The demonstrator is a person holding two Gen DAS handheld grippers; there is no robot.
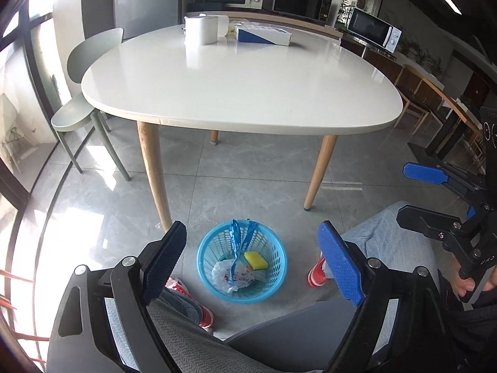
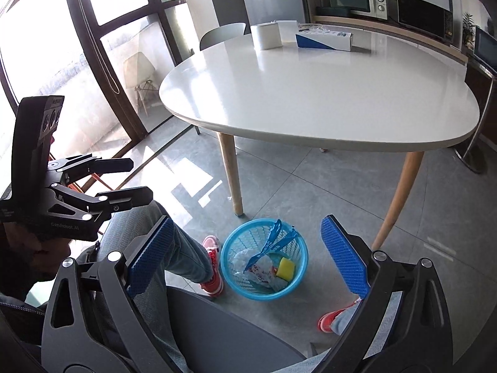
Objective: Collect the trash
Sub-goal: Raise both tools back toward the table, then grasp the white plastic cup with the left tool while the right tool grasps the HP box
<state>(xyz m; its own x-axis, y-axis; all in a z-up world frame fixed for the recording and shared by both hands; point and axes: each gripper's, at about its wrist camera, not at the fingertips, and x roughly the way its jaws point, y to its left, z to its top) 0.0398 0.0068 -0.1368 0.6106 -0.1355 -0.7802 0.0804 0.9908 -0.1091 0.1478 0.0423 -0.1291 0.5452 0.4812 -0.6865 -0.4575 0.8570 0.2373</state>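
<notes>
A blue mesh basket [image 1: 273, 283] [image 2: 298, 279] stands on the grey floor in front of the table. In it lie a crumpled white plastic bag [image 1: 231, 275] [image 2: 259, 269], a yellow sponge [image 1: 256, 260] [image 2: 285, 268] and two blue wrapper strips [image 1: 236, 236] [image 2: 273, 237]. My left gripper [image 1: 251, 225] [image 2: 141, 178] hangs open above the basket with nothing between its blue pads [image 1: 340, 261]. My right gripper [image 2: 247, 220] [image 1: 407, 194] is open too, also empty, high over the basket.
A white rounded table [image 1: 236, 93] [image 2: 326, 93] on wooden legs carries a white box [image 1: 201, 29] and a blue-and-white carton [image 1: 262, 34] at its far side. A pale green chair [image 1: 84, 93] stands left. A person's legs and red shoes [image 1: 316, 275] [image 2: 212, 279] flank the basket.
</notes>
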